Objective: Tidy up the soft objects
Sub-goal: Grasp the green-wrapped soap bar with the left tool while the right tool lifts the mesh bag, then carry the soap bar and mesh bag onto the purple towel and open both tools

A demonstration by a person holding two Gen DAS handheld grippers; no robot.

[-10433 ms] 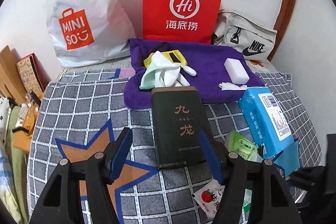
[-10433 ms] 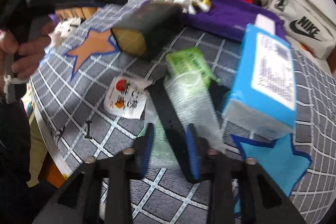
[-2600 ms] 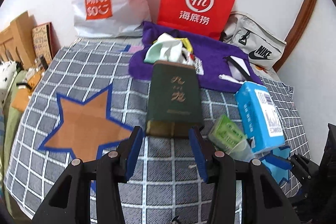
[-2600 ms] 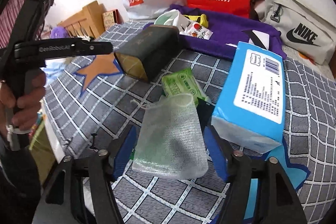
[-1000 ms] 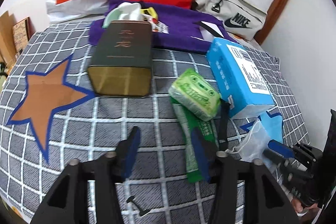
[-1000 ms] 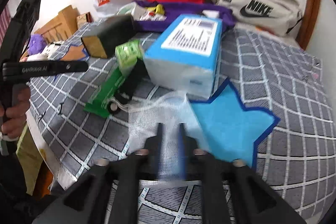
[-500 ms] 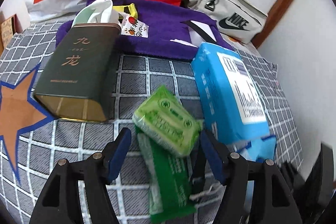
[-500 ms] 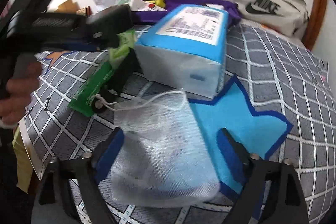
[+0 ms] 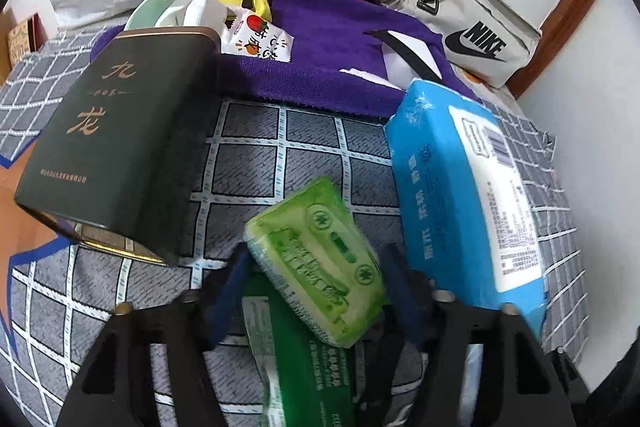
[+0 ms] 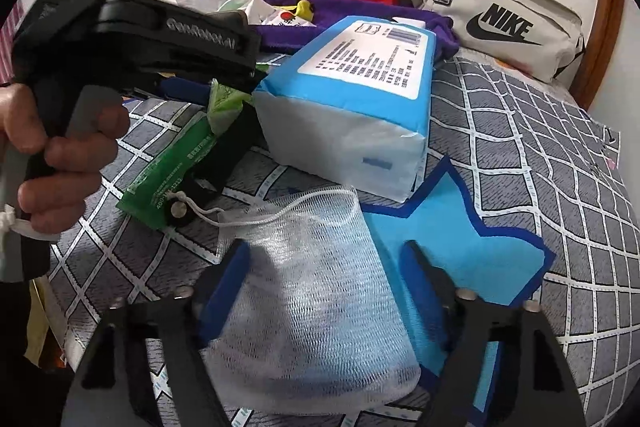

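Observation:
A light green tissue pack lies tilted on a long dark green packet. My left gripper straddles the pack. Its jaws are closing, with the blue pads close beside the pack's edges and no squeeze showing. In the right wrist view a white mesh bag lies on the checked bedspread and partly on a blue star patch. My right gripper has its fingers on either side of the bag. Those jaws are closing too, and the bag rests flat on the bed.
A big blue tissue pack lies right of the green one, and a dark green tin lies left. Behind, a purple towel carries a glove and a snack sachet. Red, white and Nike bags line the wall. A person's hand holds the left gripper.
The left gripper came forward and down until the green tissue pack sat between its fingers. The right gripper let go of the mesh bag, spread wide, then narrowed around it.

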